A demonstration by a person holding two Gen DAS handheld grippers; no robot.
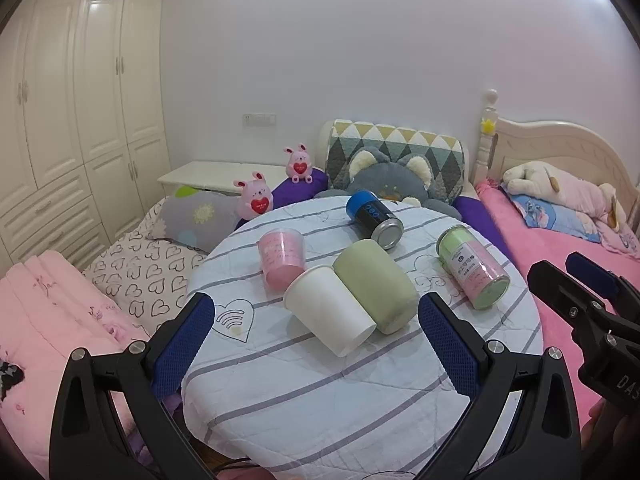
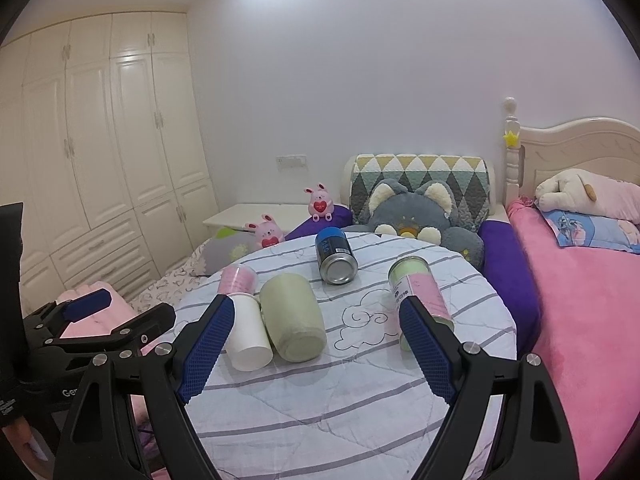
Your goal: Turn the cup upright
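Note:
A white paper cup [image 1: 330,310] lies on its side on the round striped table [image 1: 320,392], touching a green cup [image 1: 374,286] that also lies on its side. A pink plastic cup [image 1: 280,258] lies behind them. In the right wrist view the white cup [image 2: 248,334] and green cup [image 2: 294,316] lie side by side. My left gripper [image 1: 316,340] is open and empty, just short of the white cup. My right gripper [image 2: 316,344] is open and empty in front of the cups; it also shows at the left wrist view's right edge [image 1: 576,280].
A blue can [image 1: 374,220] and a green-pink canister [image 1: 474,266] lie on the table too. Pink bedding [image 1: 52,320] is at left, a pink bed [image 1: 560,300] at right, plush toys and cushions [image 1: 390,178] behind the table.

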